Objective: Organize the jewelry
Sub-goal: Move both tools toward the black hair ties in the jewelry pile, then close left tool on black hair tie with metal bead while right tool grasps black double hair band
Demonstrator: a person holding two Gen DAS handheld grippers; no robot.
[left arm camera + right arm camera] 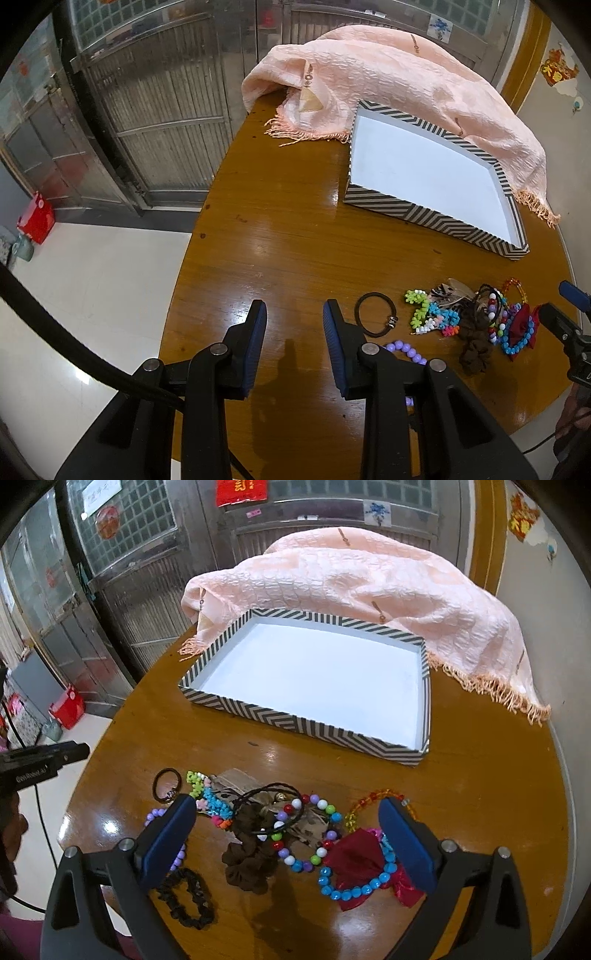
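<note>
Scanning left to right, we count one left gripper (294, 317), jaws parted and empty above bare wooden table (280, 229), then one dark hair tie (375, 314), one purple bead bracelet (404, 350), one brown scrunchie (246, 864), one multicoloured bead bracelet (306, 830), one blue bead bracelet (354, 890) and one red bow (358, 860), heaped together near the table's front edge. One right gripper (288, 834) hovers spread wide over that heap, holding nothing. One striped tray (295, 723) sits behind, one pink scarf (369, 587) beyond.
</note>
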